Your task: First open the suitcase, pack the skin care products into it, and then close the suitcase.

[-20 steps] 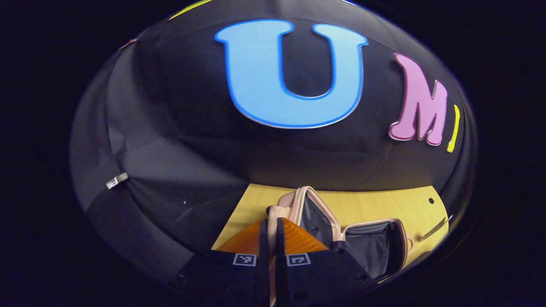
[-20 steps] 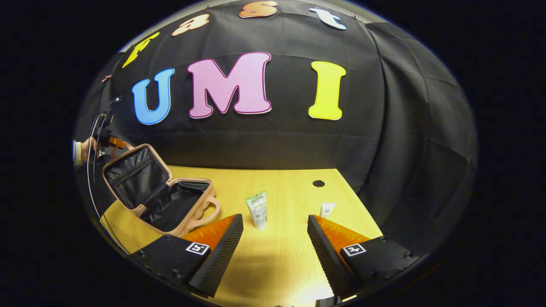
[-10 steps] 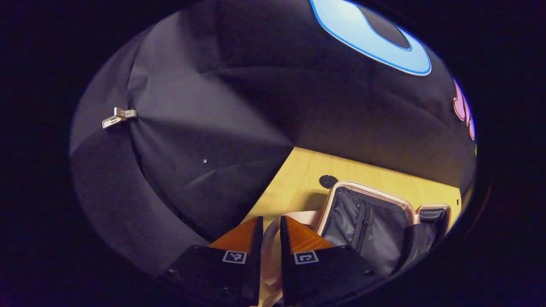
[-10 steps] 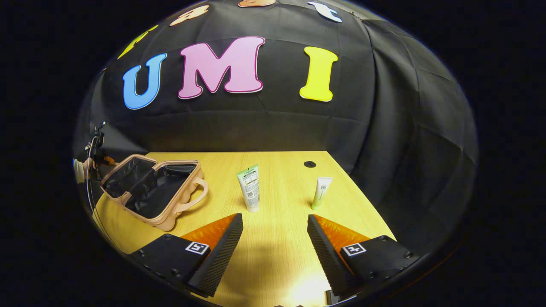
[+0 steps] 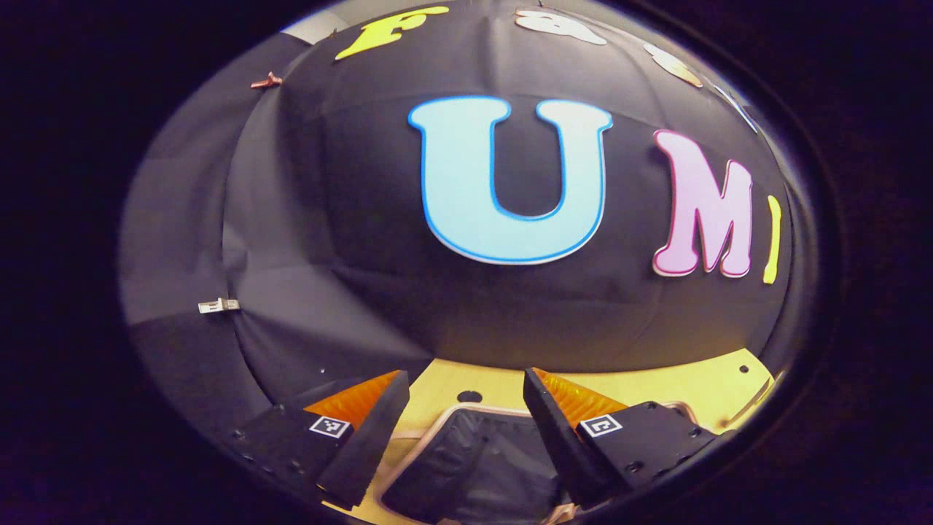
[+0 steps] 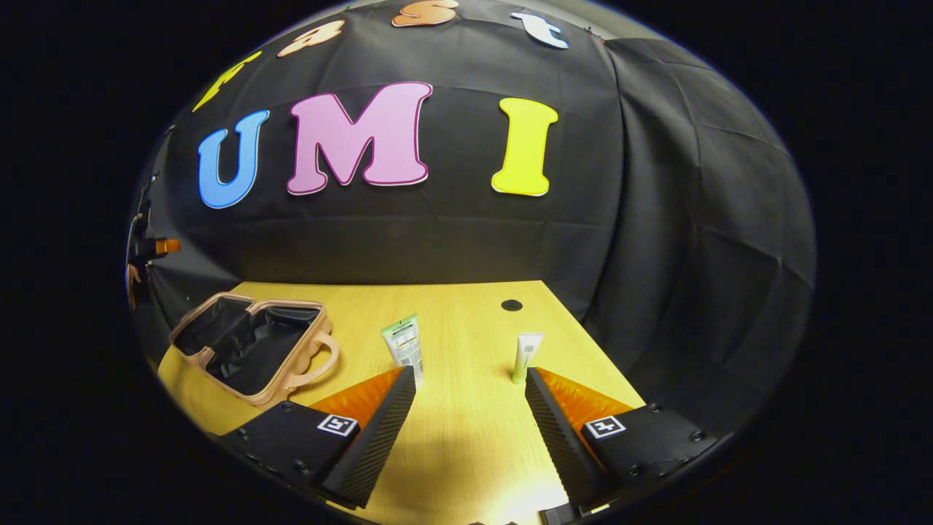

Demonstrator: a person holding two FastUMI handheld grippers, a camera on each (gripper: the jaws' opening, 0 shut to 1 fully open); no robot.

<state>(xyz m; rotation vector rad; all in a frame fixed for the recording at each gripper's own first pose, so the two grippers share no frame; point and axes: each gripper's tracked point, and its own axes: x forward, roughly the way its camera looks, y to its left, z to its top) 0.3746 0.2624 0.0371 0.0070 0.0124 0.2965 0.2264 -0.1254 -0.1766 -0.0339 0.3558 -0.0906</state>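
Note:
A small pink suitcase (image 6: 251, 348) lies fully open at the table's left, both halves flat with dark lining up. In the left gripper view its dark inside (image 5: 477, 467) sits just below my left gripper (image 5: 466, 430), which hovers open and holds nothing. That same gripper (image 6: 149, 248) shows small at the far left edge of the right gripper view. Two skin care tubes stand upright on their caps: a green-topped one (image 6: 403, 348) and a smaller white one (image 6: 526, 356). My right gripper (image 6: 470, 426) is open over the table's near edge, the tubes just beyond its fingertips.
The wooden table (image 6: 452, 321) has a round cable hole (image 6: 511, 305) at the back right and another (image 5: 469, 396) behind the suitcase. Black cloth walls close in the back and right side. Bare tabletop lies between the two tubes.
The left gripper let go of the suitcase lid, opened wide and rose above it. The lid dropped from upright to flat. The right gripper view shifted slightly, with the tubes closer to its fingers.

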